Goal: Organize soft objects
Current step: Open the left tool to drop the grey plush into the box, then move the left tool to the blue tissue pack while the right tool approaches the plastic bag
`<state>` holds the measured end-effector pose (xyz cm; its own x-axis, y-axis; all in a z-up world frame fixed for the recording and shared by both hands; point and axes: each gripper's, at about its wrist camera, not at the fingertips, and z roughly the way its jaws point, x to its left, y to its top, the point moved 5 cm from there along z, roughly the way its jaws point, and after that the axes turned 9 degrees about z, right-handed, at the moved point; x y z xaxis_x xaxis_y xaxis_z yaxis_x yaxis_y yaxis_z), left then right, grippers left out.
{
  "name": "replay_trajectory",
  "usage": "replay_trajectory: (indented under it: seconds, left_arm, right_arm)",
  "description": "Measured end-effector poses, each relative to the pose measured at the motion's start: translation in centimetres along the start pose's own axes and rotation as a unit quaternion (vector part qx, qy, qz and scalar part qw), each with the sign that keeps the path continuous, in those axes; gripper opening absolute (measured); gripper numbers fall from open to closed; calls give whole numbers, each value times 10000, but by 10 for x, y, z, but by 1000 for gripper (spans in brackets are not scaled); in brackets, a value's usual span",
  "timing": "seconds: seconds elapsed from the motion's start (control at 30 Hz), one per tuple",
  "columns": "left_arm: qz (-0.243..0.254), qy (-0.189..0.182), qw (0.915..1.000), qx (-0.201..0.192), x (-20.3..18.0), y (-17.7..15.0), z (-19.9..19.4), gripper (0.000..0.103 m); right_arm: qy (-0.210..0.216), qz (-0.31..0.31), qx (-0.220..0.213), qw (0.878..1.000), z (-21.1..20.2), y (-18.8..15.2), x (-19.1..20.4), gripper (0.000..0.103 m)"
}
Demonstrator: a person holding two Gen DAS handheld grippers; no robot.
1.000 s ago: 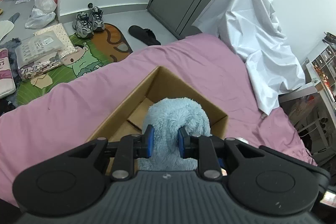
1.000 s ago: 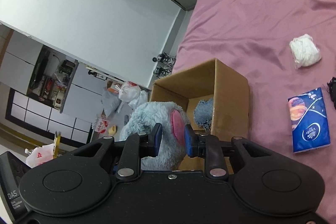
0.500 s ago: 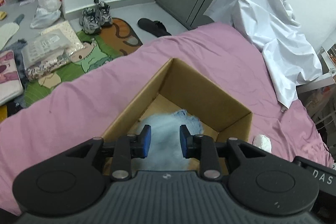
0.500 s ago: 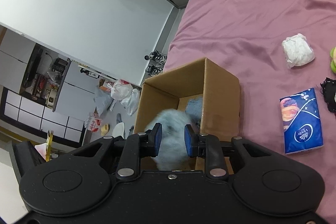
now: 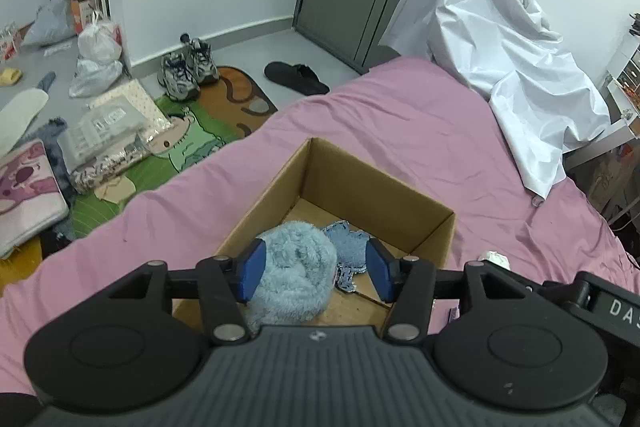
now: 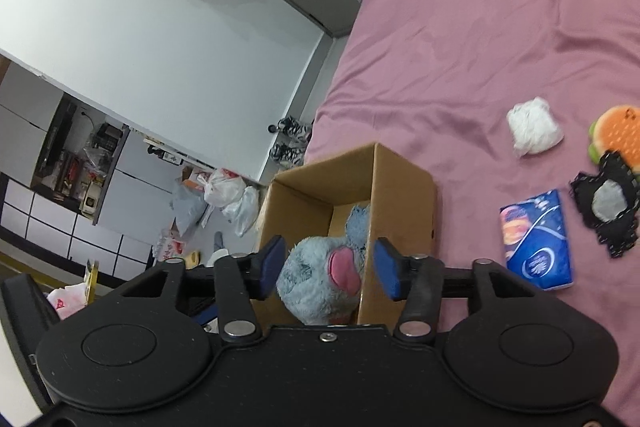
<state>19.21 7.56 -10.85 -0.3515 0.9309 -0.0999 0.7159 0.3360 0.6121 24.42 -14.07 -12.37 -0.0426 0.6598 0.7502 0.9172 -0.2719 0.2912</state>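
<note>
A light blue plush toy point(image 5: 296, 273) lies inside an open cardboard box point(image 5: 380, 187) on the pink bed. A flat blue denim piece point(image 5: 346, 245) lies beside it in the box. My left gripper point(image 5: 314, 277) is open above the plush. In the right wrist view my right gripper point(image 6: 330, 269) is also open, its blue pads apart around the plush point(image 6: 320, 279), which shows a pink ear. The box point(image 6: 404, 187) stands just beyond.
On the bed right of the box lie a white crumpled wad point(image 6: 534, 127), a blue tissue pack point(image 6: 536, 241), a black patch point(image 6: 608, 203) and a burger plush point(image 6: 618, 135). A white sheet point(image 5: 500, 59) drapes the far side. Shoes and bags lie on the floor point(image 5: 188, 71).
Both grippers opened and let go of the blue plush, which dropped into the box. Both grippers have pulled back from the box.
</note>
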Motion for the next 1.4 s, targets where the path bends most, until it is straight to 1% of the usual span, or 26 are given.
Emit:
replay_trajectory:
  seconds: [0.03, 0.1, 0.17, 0.27, 0.43, 0.57, 0.63, 0.8, 0.83, 0.87, 0.9, 0.97, 1.07, 1.23, 1.33, 1.4]
  left_arm:
    - [23, 21, 10000, -34, -1, 0, -4, 55]
    - [58, 38, 9999, -88, -2, 1, -11, 59]
    - [91, 31, 9999, -141, -3, -1, -19, 62]
    - [151, 77, 9996, -218, -4, -2, -29, 62]
    - [209, 157, 9992, -310, -8, -4, -46, 62]
    - [281, 121, 9989, -350, -14, -5, -57, 63]
    - [304, 102, 9988, -365, -18, -6, -61, 64]
    - [355, -40, 9985, -403, -30, -9, -72, 75]
    - [379, -35, 9984, -406, -33, -11, -74, 76]
    - [401, 1, 9983, -415, -36, -11, -76, 79]
    - [418, 60, 9982, -435, -37, -12, -78, 82]
    - [456, 148, 9977, -486, -41, -13, -82, 84]
    - [588, 98, 9972, -446, -50, -14, -87, 90]
    - [724, 151, 9965, -382, -61, -19, -94, 92]
    - [738, 120, 9966, -349, -67, -22, -97, 94]
    - [786, 154, 9961, -364, -70, -24, -100, 96]
  right_arm:
    - [-4, -33, -37, 10000, -3, 1, 1, 55]
    - [10, -96, -125, 9999, -11, 2, 4, 64]
    - [24, -205, -233, 9995, -19, 3, 6, 70]
    - [-23, -357, -359, 9987, -28, 4, 8, 78]
    - [-128, -463, -462, 9978, -40, 6, 6, 82]
    - [-267, -702, -634, 9952, -57, 7, 8, 91]
    - [-328, -784, -691, 9940, -63, 7, 7, 92]
    - [-394, -885, -734, 9926, -77, 9, 2, 100]
    - [-418, -923, -755, 9920, -80, 9, 1, 101]
    - [-429, -949, -768, 9916, -84, 9, 0, 103]
    - [-429, -979, -779, 9912, -88, 10, -1, 103]
    - [-443, -1016, -775, 9908, -95, 10, -3, 103]
    - [-467, -1049, -788, 9903, -104, 12, -7, 103]
    - [-533, -1047, -868, 9893, -119, 18, -17, 103]
    - [-547, -1047, -923, 9887, -127, 21, -24, 103]
    - [-557, -1020, -967, 9885, -133, 24, -30, 103]
